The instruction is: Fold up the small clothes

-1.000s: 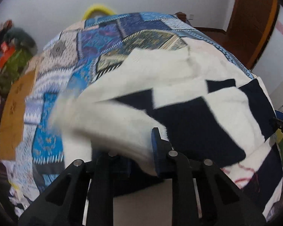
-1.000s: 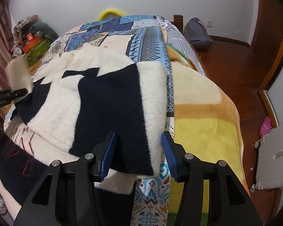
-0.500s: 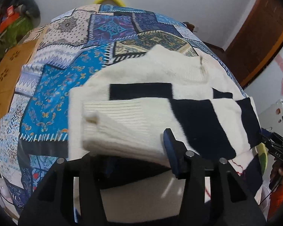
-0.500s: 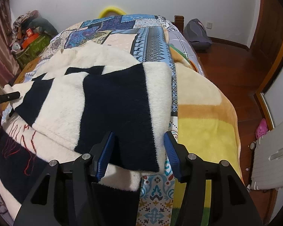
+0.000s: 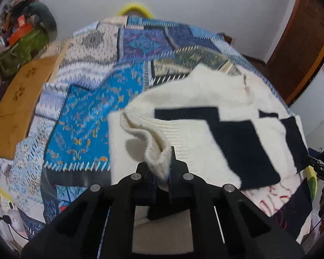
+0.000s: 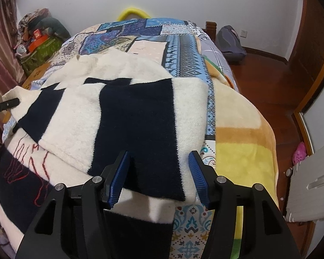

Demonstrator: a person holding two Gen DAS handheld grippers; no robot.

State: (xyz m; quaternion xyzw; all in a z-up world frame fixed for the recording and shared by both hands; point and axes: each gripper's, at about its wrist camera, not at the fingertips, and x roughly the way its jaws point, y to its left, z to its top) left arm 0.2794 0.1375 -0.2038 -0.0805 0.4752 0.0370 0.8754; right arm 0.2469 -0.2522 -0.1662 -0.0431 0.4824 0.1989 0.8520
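**Cuff pinched, hem free: a soft sweater halfway through a fold**

A cream and navy block-pattern sweater [image 6: 123, 116] lies spread on the bed [image 6: 244, 142], over a patchwork quilt [image 5: 82, 116], with part of it already doubled over itself.

The left hand-held gripper [image 5: 162, 172] is closed tight on the ribbed cream cuff [image 5: 157, 157] of a sleeve, which bunches up between the pads. The sleeve trails from there back across the body of the sweater.

The right hand-held gripper [image 6: 157, 172] stands about half open, straddling a navy panel near the edge of the folded layer. Its blue pads [image 6: 118, 177] do not press on the cloth, so it holds nothing.

The knit looks thick, fuzzy and light. It should drape and sag rather than keep a shape, and a single pinch point will likely let the rest trail behind. The fuzzy pile probably grips the pads well, so slipping seems a small risk; stretching the rib is the greater one. Good places to take hold would be the firmer edges: cuff, hem, shoulder seam. Grabbing the middle of a panel would likely only raise a tent of fabric.
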